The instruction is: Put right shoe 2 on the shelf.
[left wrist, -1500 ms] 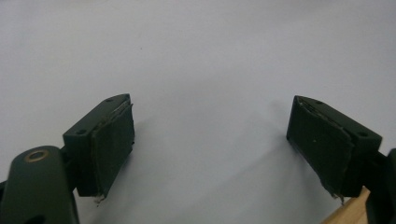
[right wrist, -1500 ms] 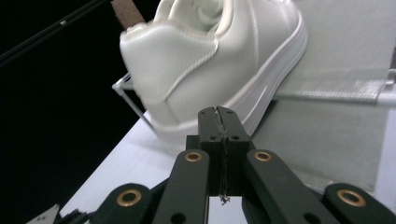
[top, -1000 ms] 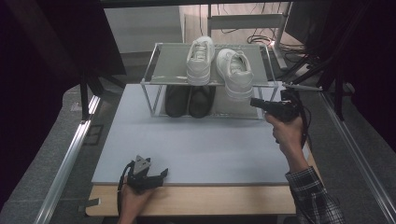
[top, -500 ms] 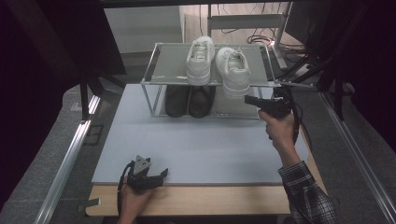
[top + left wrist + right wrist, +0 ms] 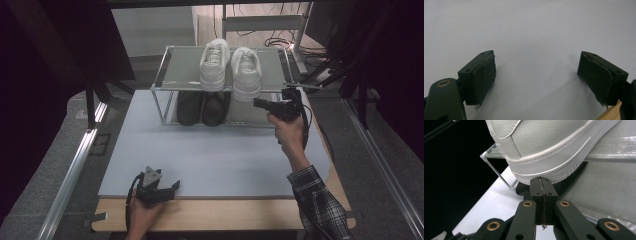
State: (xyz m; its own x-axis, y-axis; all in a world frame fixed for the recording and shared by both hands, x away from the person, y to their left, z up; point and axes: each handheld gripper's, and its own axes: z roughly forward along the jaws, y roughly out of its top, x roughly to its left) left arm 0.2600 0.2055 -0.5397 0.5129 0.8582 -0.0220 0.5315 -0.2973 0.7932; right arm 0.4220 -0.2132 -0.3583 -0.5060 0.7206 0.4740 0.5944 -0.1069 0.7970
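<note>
1. A two-tier metal shoe rack (image 5: pixel 165 65) with grey shelf panels is seen standing at the far side of the pale grey table mat (image 5: pixel 215 155).
2. A pair of white leather sneakers is set on the rack's top shelf; the right-hand white sneaker (image 5: pixel 246 72) is placed with its heel overhanging the near edge of that shelf, and the left-hand white sneaker (image 5: pixel 214 64) is set just beside it.
3. A pair of black shoes (image 5: pixel 202 107) is kept on the rack's lower shelf, under the white pair.
4. The right gripper (image 5: pixel 257 103) is held level at the rack's near right corner, with its tips just below the heel of the right-hand white sneaker (image 5: pixel 544 147).
5. In the right gripper view, its jaws are seen pressed together with nothing between them; the tips appear to meet the sneaker's sole, though contact cannot be confirmed.
6. The left gripper (image 5: pixel 172 188) is rested on the mat's near edge, well apart from the rack.
7. In the left gripper view, its jaws are spread wide over bare mat, and nothing is gripped.
</note>
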